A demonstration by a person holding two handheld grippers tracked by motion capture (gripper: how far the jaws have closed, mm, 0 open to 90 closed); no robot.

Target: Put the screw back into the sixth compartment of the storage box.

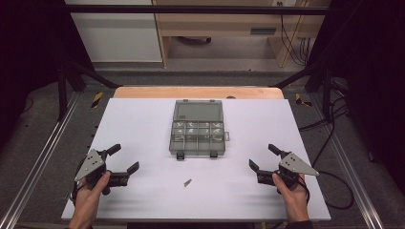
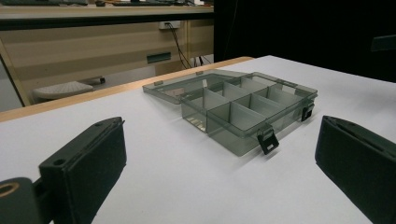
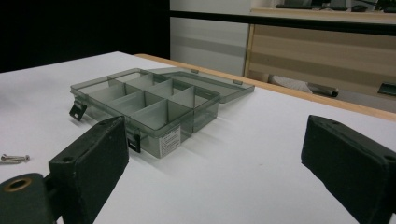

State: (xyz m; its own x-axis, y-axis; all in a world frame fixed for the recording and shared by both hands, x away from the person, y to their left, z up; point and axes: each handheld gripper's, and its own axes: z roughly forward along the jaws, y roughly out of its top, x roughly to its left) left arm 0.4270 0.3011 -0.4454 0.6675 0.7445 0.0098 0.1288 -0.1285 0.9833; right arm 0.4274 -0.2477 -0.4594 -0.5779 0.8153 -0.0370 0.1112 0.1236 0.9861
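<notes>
1. Jaws of both grippers spread wide, gripping nothing. Left gripper (image 1: pixel 125 159) at the near left of the white board (image 1: pixel 143 124); right gripper (image 1: pixel 261 157) at the near right.
2. Compartment box (image 1: pixel 197 138) of smoky clear plastic, lying on the board's centre line, towards the far half. Lid (image 1: pixel 198 110) thrown fully back, flat on the board on the far side, joined along the hinge edge.
3. Six compartments noted, in two rows of three. Small pale items visible in them from the high view; too small to identify.
4. Two black latches (image 1: pixel 181 155) hanging loose on the near wall. White label seen on one end wall in the right gripper view.
5. Small metal piece (image 1: pixel 187 182) loose on the board, nearer than the box, between the two grippers, touching neither. Seen in the right gripper view as screws (image 3: pixel 14 158) lying flat.
6. Left hand (image 1: pixel 89 190) wrapped round its gripper's handle; right hand (image 1: pixel 291 190) likewise. Grey three-cornered plate on top of each gripper.
7. Box (image 2: pixel 247 109) well apart from the left jaws in the left gripper view, framed between them. Box (image 3: pixel 144 105) placed likewise in the right gripper view, shifted towards the left-hand jaw.
8. Wooden table edge (image 1: pixel 198 92) showing past the board's far side. Beyond it, floor and light wooden furniture.
</notes>
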